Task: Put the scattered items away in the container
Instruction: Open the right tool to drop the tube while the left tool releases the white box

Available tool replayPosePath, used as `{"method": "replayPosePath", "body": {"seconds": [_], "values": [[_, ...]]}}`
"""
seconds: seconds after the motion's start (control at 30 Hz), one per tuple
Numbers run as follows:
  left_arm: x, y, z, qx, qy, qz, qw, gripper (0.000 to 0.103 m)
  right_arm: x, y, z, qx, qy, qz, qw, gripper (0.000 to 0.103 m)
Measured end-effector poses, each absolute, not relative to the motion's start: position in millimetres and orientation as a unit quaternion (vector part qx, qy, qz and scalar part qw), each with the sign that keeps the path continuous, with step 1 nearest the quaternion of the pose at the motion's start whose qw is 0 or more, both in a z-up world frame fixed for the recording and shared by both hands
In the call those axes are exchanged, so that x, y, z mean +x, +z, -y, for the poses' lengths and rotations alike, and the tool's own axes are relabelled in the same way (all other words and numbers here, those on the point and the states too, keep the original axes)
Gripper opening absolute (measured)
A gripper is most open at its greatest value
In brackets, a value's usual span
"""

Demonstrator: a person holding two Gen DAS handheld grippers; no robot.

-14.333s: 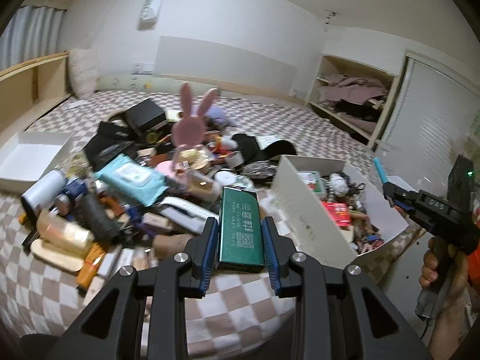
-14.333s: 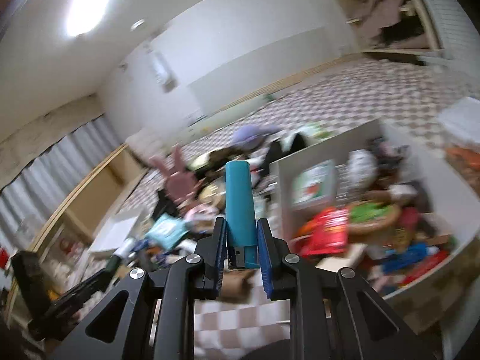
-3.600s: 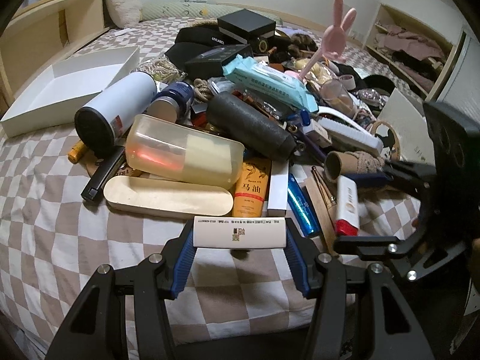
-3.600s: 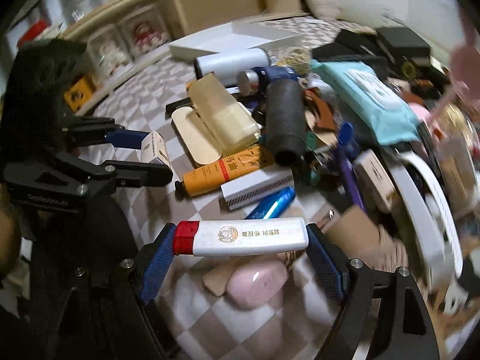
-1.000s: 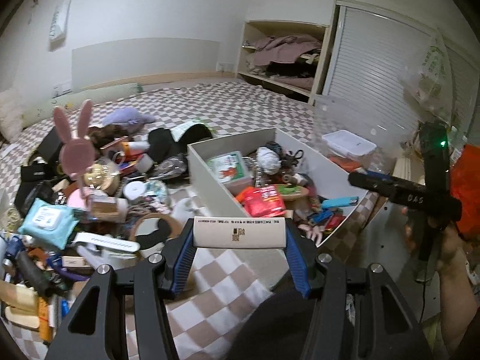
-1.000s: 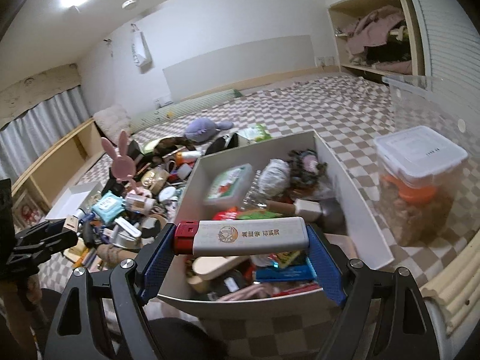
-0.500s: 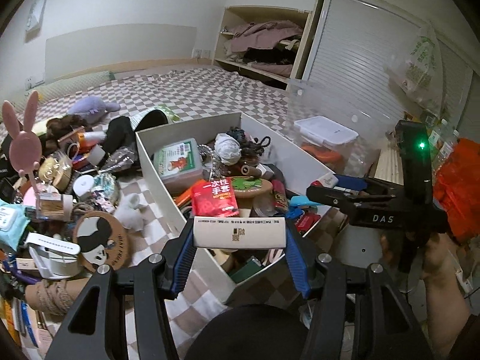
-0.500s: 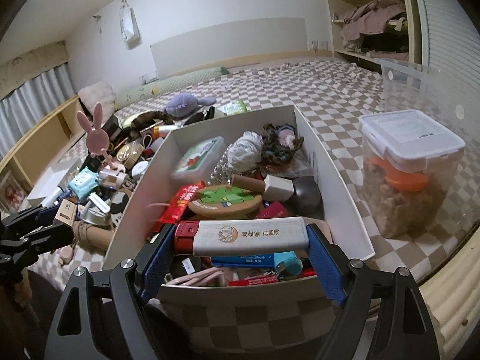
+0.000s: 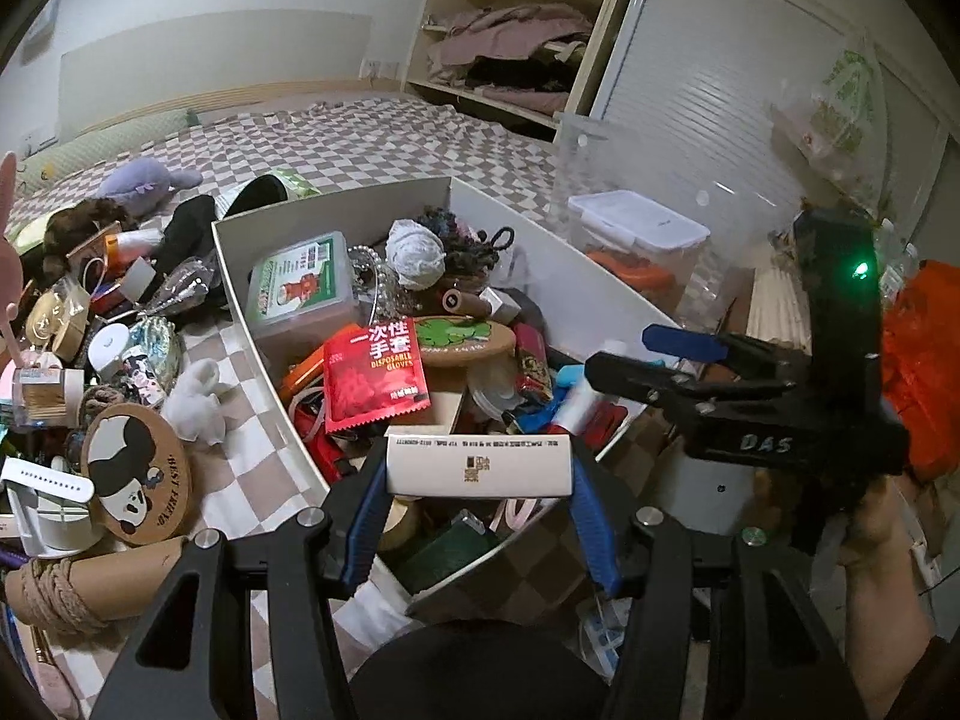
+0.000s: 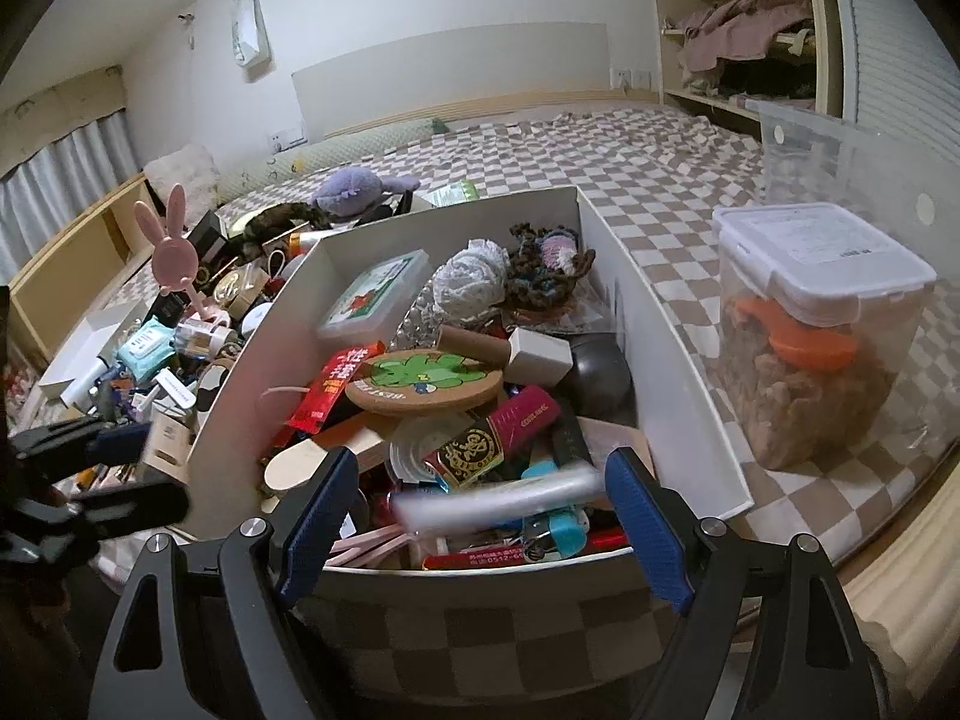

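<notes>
Right wrist: blurred white tube [image 10: 498, 501].

Checkered bed [image 10: 690, 204] carries everything. White container [image 10: 672, 324] just ahead of right gripper [image 10: 480, 516]; lidded plastic tub [image 10: 822, 324] to its right; clutter pile [image 9: 102, 360] left of left gripper [image 9: 477, 516].

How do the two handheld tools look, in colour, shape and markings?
Both are matte black angular frames with silver screws and two fingers lined with blue pads. The left tool has pads of ribbed blue. The right tool, seen from the left camera, carries white "DAS" lettering, a green light and a bare hand on its grip.
</notes>
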State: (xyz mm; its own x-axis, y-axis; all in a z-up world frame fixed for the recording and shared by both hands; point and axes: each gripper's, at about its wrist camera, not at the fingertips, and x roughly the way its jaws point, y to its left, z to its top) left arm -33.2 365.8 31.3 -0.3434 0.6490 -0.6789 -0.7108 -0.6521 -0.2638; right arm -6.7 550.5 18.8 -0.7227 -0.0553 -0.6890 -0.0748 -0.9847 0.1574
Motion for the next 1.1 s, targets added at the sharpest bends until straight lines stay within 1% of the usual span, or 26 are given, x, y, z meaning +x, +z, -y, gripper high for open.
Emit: {"method": "replayPosePath", "body": {"seconds": [0.2,0.53,0.57,0.6,0.67,1.1], "values": [[-38.1,22.6,-369.1,-0.411,0.809,-0.025,0.419,0.055,-4.9,22.3,-551.4,-0.366,0.925,-0.097,0.001,0.085],[-40.1,15.4,-378.2,-0.429,0.797,-0.023,0.425,0.055,-1.2,21.8,-551.3,-0.364,0.925,-0.109,-0.004,0.085],[-40.5,14.8,-378.1,-0.429,0.798,-0.023,0.423,0.058,-0.8,22.0,-551.5,-0.364,0.925,-0.109,-0.005,0.085],[-41.0,14.5,-377.7,-0.429,0.798,-0.023,0.422,0.066,-0.5,22.1,-551.9,-0.364,0.925,-0.110,-0.005,0.085],[-41.4,14.2,-376.1,-0.429,0.799,-0.018,0.422,0.073,-0.4,22.2,-551.9,-0.364,0.925,-0.111,-0.006,0.085],[-38.5,18.1,-368.8,-0.423,0.802,-0.013,0.422,0.074,2.1,24.8,-549.6,-0.365,0.924,-0.113,-0.001,0.085]]}}
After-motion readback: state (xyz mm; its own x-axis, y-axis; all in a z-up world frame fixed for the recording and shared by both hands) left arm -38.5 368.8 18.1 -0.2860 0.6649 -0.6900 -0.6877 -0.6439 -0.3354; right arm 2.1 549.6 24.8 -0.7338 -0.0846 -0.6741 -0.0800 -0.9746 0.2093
